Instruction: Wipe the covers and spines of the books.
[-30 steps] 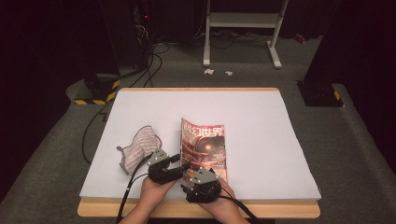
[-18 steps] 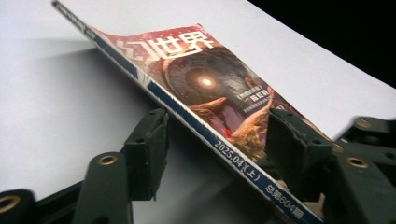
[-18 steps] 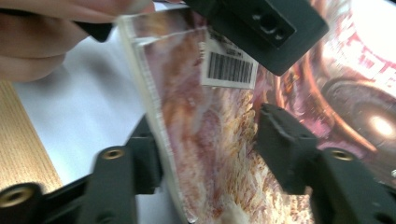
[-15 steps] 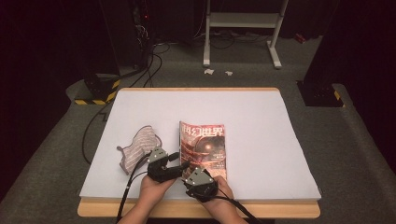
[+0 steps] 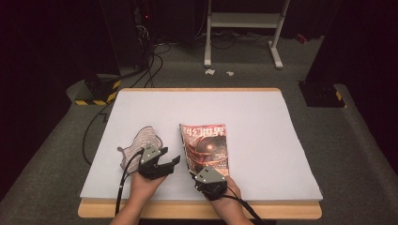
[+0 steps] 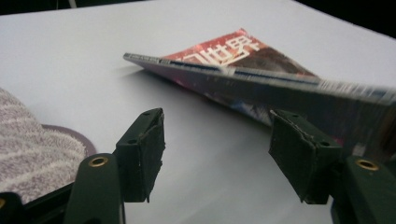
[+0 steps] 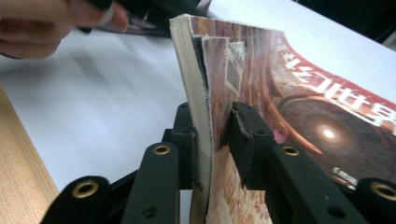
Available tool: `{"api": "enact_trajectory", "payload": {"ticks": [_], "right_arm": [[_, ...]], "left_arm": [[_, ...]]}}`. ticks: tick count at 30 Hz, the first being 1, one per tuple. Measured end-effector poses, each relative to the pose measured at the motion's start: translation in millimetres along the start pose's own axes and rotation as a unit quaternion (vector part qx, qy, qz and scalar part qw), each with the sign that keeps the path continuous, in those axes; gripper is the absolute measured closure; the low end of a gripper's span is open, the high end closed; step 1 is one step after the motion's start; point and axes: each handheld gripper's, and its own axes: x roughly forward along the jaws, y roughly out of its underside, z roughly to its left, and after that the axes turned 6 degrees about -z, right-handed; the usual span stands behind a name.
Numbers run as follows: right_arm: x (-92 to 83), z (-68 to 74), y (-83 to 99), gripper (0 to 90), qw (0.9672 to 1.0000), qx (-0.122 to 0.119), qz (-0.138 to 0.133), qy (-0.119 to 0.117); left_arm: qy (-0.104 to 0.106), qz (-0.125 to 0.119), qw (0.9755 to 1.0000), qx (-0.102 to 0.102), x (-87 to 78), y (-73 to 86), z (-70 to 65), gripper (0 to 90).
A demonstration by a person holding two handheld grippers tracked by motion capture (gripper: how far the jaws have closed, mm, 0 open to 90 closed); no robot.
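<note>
Red magazine (image 5: 206, 149), cover lettering "幻世界"

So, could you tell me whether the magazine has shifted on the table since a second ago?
Yes. The magazine has had its spine edge lifted off the white table cover, tilting it, with the right gripper having just closed on its near corner; its far edge stays put.

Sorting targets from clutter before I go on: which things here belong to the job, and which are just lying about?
In the job:
- magazine, spine edge lifted off the table
- right gripper, just closing, pads on the magazine's near edge
- left gripper, just opening, nothing between its pads

Lying about:
- striped cloth
- paper scraps on the floor
- white stand
</note>
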Motion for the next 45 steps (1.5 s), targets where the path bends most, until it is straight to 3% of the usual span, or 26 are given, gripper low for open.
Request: {"api": "enact_trajectory", "payload": {"ticks": [8,13,18,22,24,28,37,45], "right_arm": [[-12.0,-13.9,-3.2,80.5,0.9997,0.01,-0.014,0.019],[-23.2,-29.9,-3.0,83.7,0.999,0.025,-0.023,0.027],[-31.1,-41.5,-2.5,84.0,0.9985,0.038,-0.031,0.024],[-34.3,-46.9,-3.0,84.0,0.9981,0.046,-0.035,0.021],[-36.7,-51.5,-3.9,84.1,0.9975,0.055,-0.039,0.021],[-39.4,-55.8,-4.1,84.1,0.997,0.061,-0.043,0.021],[-44.3,-61.1,-8.4,84.2,0.9959,0.062,-0.057,0.033],[-53.0,-72.8,-20.1,84.3,0.9928,0.076,-0.078,0.05]], "left_arm": [[0.012,0.008,0.9999,0.006,1.7,5.6,1.6,36.0],[0.03,0.001,0.9995,-0.012,4.2,4.1,-1.9,36.8],[0.043,0.01,0.999,0.0,0.2,2.3,-5.9,35.5],[0.038,0.016,0.9991,0.009,-8.3,6.0,-5.1,33.9],[0.026,0.012,0.9995,0.01,-15.0,15.8,-2.0,33.6],[0.023,0.007,0.9997,0.008,-14.9,25.2,-1.3,31.6],[0.016,0.008,0.9998,0.012,-18.8,28.3,3.4,25.2],[0.01,0.006,0.9999,0.004,-20.4,31.2,7.4,24.5]]}}
